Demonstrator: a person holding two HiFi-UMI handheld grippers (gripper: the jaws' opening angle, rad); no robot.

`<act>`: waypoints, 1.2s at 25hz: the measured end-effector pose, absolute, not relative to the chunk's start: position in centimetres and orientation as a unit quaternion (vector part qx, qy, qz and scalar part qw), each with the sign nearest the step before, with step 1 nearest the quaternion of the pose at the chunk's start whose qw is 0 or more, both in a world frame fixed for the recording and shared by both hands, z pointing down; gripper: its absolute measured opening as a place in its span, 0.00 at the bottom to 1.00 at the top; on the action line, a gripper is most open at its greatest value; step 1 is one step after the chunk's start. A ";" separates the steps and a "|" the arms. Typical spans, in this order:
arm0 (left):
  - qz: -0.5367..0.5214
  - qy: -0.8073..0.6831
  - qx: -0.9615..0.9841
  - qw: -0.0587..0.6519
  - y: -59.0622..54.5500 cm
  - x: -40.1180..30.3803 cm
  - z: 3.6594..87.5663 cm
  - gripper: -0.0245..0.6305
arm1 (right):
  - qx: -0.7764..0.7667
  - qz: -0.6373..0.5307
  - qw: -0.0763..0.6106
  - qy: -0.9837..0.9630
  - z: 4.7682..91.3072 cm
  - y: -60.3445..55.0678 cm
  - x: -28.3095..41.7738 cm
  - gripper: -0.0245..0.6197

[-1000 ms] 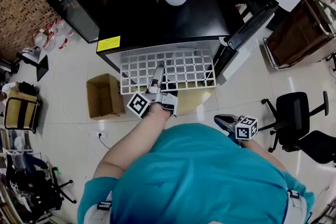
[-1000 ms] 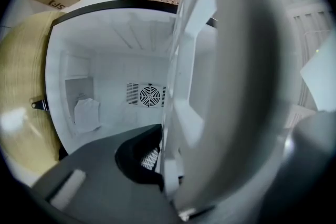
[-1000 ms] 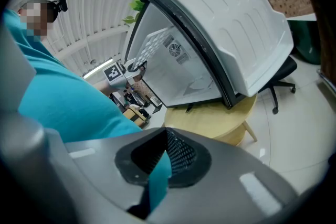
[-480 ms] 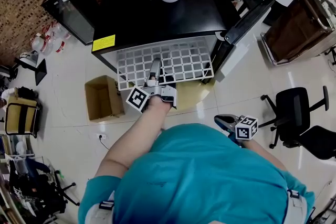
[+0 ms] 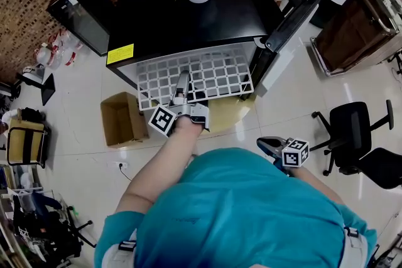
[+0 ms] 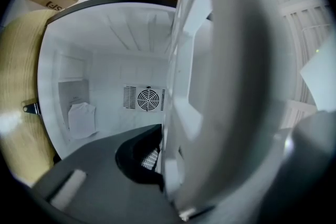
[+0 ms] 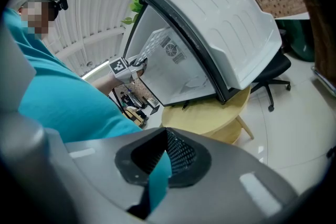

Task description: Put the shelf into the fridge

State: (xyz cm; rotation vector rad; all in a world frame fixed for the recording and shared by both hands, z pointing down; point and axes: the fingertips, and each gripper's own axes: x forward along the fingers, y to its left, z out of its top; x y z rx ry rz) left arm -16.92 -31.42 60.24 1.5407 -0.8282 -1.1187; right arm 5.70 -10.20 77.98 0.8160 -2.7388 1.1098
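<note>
Here, the left tool (image 5: 182, 81) is clamped on the near edge of the white wire shelf (image 5: 217, 72). The shelf lies flat, its far part inside the open fridge (image 5: 182, 16) and its near part jutting out. The fridge stands on a round wooden worktop (image 5: 229, 115). The right tool (image 5: 269, 146), jaws together and empty, hangs beside the person's body.

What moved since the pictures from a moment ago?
Almost nothing. The left gripper still pinches the white shelf, which sticks out of the open fridge about as far as before. The right gripper stays empty by the person's side. Only the head camera shifted slightly.
</note>
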 end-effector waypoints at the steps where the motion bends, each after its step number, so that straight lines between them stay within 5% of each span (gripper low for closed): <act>1: -0.464 -0.344 0.641 0.507 -31.4 -16.9 60.3 0.15 | 0.265 0.362 0.038 -0.893 77.9 -10.3 5.7 0.04; 30: -0.440 -0.341 0.633 0.537 -31.0 -14.4 60.7 0.16 | 0.261 0.366 0.055 -0.892 77.8 -10.2 6.1 0.04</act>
